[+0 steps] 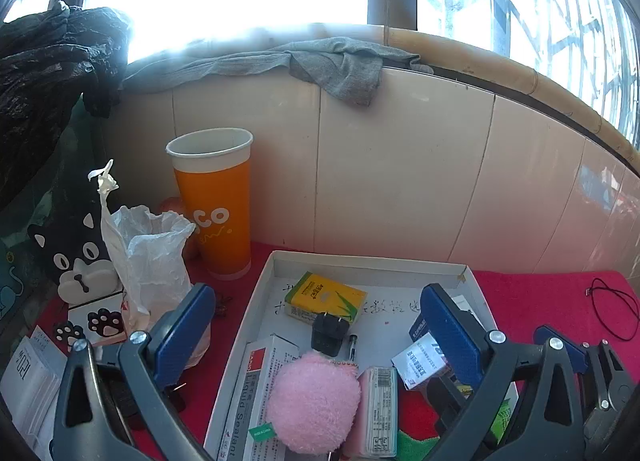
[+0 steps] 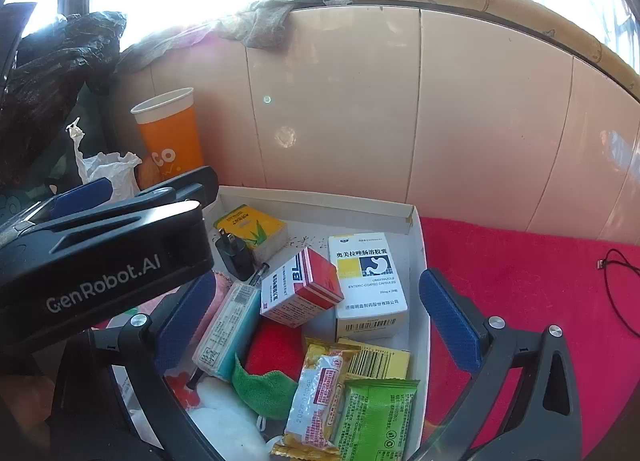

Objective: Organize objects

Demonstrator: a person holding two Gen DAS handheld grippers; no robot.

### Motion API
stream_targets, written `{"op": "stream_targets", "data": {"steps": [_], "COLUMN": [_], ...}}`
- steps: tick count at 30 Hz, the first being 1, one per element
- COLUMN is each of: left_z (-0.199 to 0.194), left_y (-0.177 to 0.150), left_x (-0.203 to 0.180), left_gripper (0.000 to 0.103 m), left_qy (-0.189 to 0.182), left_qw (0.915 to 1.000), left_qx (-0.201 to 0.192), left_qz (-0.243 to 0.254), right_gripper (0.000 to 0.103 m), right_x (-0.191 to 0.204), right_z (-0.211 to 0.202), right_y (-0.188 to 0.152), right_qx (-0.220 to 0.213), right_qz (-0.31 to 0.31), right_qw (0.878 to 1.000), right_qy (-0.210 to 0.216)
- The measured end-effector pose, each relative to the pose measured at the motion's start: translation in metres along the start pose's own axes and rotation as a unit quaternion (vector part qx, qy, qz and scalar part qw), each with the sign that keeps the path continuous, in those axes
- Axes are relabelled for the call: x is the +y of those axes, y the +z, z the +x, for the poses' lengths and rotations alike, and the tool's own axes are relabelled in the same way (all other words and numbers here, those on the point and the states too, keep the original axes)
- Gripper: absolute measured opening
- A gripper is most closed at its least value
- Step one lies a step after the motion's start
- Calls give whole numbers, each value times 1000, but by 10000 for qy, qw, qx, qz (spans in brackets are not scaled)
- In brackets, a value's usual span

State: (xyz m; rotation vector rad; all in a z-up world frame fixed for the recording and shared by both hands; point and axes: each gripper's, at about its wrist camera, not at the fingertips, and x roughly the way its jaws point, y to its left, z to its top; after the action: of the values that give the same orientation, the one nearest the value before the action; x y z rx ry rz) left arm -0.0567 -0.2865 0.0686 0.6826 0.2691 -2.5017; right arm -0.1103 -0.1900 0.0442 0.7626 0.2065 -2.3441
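Observation:
A shallow white tray (image 1: 360, 261) on a red cloth (image 1: 540, 301) holds a yellow box (image 1: 326, 297), a black plug (image 1: 328, 331), a pink fluffy ball (image 1: 314, 401) and a long sealant box (image 1: 250, 393). My left gripper (image 1: 318, 335) hangs open over the tray's near half, with nothing between its blue pads. In the right wrist view the tray (image 2: 320, 199) also shows a white medicine box (image 2: 366, 277), a red-and-white box (image 2: 304, 289) and a green packet (image 2: 376, 417). My right gripper (image 2: 320, 323) is open above them and holds nothing.
An orange paper cup (image 1: 216, 201), a crumpled plastic bag (image 1: 148, 257) and a black cat figure (image 1: 76, 261) stand left of the tray. A tiled wall rises right behind it. A thin black cable (image 2: 620, 285) lies on the cloth at the right.

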Motion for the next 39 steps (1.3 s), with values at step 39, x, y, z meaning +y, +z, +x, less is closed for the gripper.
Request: {"op": "stream_targets", "data": {"steps": [39], "left_z": [-108], "left_y": [-39], "left_x": [14], "left_gripper": [103], "left_qy": [569], "left_qw": [9977], "left_qx": [-357], "left_qz": [30], "right_gripper": [103], "right_x": [-37], "right_z": [-89], "right_y": [-15], "right_qx": [-703], "right_qz": [460], "right_qw": [9948], "right_qy": [-574]}}
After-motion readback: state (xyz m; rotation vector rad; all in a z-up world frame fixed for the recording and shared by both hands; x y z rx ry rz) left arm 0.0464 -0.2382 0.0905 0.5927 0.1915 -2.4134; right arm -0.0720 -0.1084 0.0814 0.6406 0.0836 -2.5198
